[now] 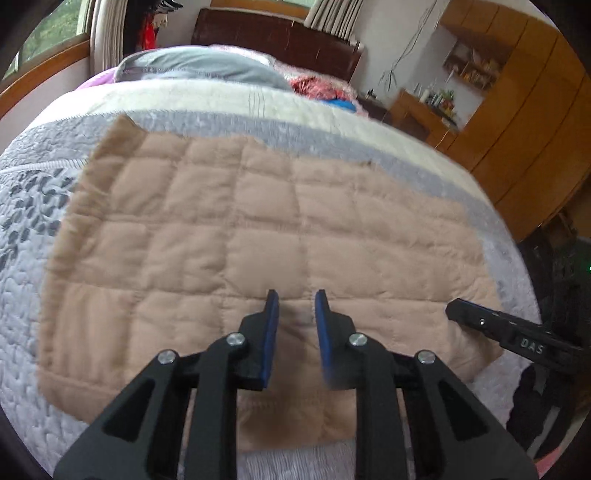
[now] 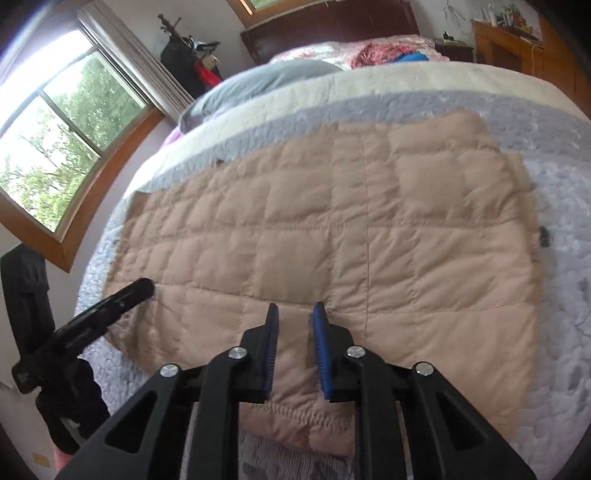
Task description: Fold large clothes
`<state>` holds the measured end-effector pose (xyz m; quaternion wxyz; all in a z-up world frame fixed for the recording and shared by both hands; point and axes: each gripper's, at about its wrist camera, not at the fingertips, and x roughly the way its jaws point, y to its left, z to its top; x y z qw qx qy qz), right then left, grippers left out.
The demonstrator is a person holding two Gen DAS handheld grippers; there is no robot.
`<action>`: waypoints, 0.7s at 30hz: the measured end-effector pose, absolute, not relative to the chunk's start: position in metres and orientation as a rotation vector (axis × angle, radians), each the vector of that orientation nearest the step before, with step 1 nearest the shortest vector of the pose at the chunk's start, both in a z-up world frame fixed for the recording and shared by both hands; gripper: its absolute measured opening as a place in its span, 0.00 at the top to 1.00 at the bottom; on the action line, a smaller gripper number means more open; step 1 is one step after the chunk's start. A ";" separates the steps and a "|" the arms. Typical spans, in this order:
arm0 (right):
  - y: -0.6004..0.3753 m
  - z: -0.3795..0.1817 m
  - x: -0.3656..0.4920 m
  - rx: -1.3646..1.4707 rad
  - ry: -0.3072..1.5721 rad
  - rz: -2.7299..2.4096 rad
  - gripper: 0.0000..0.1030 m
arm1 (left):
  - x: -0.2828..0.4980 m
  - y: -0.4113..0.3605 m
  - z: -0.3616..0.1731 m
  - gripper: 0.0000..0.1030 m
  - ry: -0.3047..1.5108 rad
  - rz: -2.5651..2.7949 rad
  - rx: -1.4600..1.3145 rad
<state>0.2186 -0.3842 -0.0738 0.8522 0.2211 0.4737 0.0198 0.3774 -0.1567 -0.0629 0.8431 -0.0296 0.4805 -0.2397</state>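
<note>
A beige quilted padded garment (image 1: 240,229) (image 2: 332,240) lies flat as a broad rectangle on the bed's grey-white bedspread (image 1: 22,258) (image 2: 554,184). My left gripper (image 1: 296,295) hovers over the garment's near edge with a narrow gap between its blue pads and nothing in it. My right gripper (image 2: 293,306) hovers over the same near edge further right, its pads also slightly apart and empty. Each gripper shows in the other's view: the right gripper (image 1: 458,310) over the garment's right corner, the left gripper (image 2: 142,286) over its left corner.
A grey pillow (image 1: 199,68) and red and blue clothes (image 1: 317,86) lie at the head of the bed by the dark headboard (image 1: 273,35). Wooden cabinets (image 1: 517,129) stand to the right, a window (image 2: 55,129) to the left. A dark sleeve (image 2: 70,413) is behind the left gripper.
</note>
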 end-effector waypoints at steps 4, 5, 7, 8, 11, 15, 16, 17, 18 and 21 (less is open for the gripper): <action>-0.382 -0.091 0.218 0.431 1.015 0.012 0.91 | 0.381 -0.165 -0.090 0.82 1.026 -0.512 0.011; -0.378 -0.094 0.221 0.423 1.015 0.008 0.92 | 0.381 -0.166 -0.094 0.82 1.023 -0.516 0.022; -0.375 -0.100 0.220 0.409 1.006 0.002 0.93 | 0.382 -0.162 -0.102 0.82 1.014 -0.527 0.021; -0.375 -0.102 0.218 0.407 1.000 0.000 0.93 | 0.382 -0.160 -0.104 0.82 1.010 -0.531 0.017; -0.371 -0.104 0.213 0.388 0.974 -0.018 0.94 | 0.383 -0.155 -0.108 0.81 1.003 -0.532 0.005; -0.370 -0.102 0.212 0.387 0.986 -0.026 0.94 | 0.382 -0.160 -0.104 0.82 1.010 -0.517 0.020; -0.374 -0.099 0.212 0.415 0.995 -0.013 0.94 | 0.382 -0.160 -0.101 0.82 1.018 -0.516 0.017; -0.375 -0.097 0.214 0.431 0.997 -0.002 0.93 | 0.385 -0.159 -0.098 0.82 1.027 -0.519 0.015; -0.379 -0.091 0.209 0.449 0.994 0.021 0.90 | 0.385 -0.158 -0.093 0.82 1.037 -0.523 0.008; -0.394 -0.067 0.191 0.440 0.950 0.029 0.72 | 0.382 -0.138 -0.067 0.80 1.009 -0.518 -0.028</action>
